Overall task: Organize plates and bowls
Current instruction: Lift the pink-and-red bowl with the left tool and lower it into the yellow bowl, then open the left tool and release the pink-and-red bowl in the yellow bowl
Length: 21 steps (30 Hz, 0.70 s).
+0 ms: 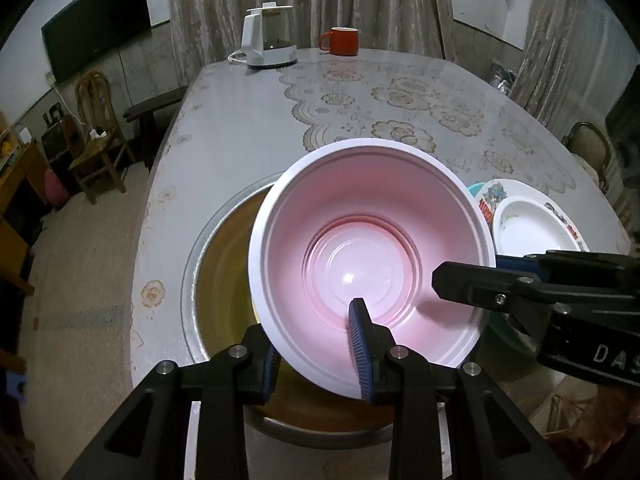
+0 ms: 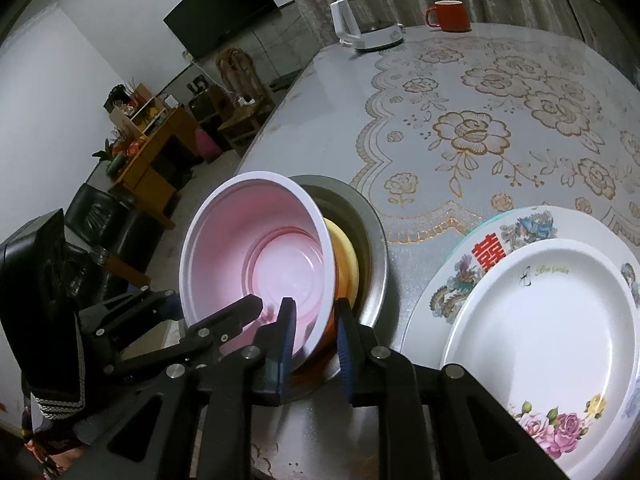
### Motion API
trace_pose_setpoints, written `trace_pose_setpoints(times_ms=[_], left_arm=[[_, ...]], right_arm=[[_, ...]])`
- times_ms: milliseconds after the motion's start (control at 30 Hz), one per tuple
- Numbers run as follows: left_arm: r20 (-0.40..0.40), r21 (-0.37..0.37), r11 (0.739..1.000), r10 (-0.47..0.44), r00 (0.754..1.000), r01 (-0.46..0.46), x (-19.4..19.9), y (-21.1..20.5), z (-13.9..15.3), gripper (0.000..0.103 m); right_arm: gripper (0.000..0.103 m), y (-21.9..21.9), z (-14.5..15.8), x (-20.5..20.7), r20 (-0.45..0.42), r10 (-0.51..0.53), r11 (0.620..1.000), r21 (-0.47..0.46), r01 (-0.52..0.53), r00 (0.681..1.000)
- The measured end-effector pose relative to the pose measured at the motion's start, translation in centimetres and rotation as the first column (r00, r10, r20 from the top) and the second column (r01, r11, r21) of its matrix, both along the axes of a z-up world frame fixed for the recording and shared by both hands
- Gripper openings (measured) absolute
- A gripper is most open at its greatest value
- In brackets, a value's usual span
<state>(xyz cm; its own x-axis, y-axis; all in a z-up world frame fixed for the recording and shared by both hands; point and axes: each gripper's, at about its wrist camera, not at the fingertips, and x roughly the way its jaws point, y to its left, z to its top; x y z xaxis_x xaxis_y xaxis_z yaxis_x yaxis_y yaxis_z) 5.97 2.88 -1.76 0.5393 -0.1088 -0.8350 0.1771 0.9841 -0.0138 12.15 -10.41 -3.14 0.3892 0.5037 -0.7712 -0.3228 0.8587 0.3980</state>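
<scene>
Holding tilted pink plastic bowl (image 1: 368, 248) by rim, your left tongs (image 1: 316, 354) and right tongs (image 2: 314, 344) both clamped, keeping it controlled above steel basin (image 1: 200, 264) for nesting.

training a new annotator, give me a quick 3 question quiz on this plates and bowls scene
1. True or false: both grippers grip the rim of the pink bowl.
2. What sits at the table's far edge beside the white kettle? A) red mug B) glass jar C) green bottle
3. The small white plate lies on a larger ____ plate.

Key: 1 true, the left gripper and right gripper each have one finger inside it. 2 A, the red mug. 3 floral.
</scene>
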Motion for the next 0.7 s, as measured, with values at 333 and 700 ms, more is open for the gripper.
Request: trace_pose_setpoints(times_ms=[333, 700], left_arm=[[-0.008, -0.008, 1.0, 0.019, 1.0, -0.019, 0.5, 0.7, 0.0, 0.033], [-0.001, -0.02, 0.999, 0.044, 0.999, -0.044, 0.7, 1.3, 0.4, 0.059]], right_arm=[[0.029, 0.3, 0.7, -0.1, 0.057, 0.012, 0.998, -0.068, -0.009, 0.998], [0.03, 0.0, 1.1, -0.3, 0.104, 0.012, 0.992, -0.129, 0.002, 0.994]])
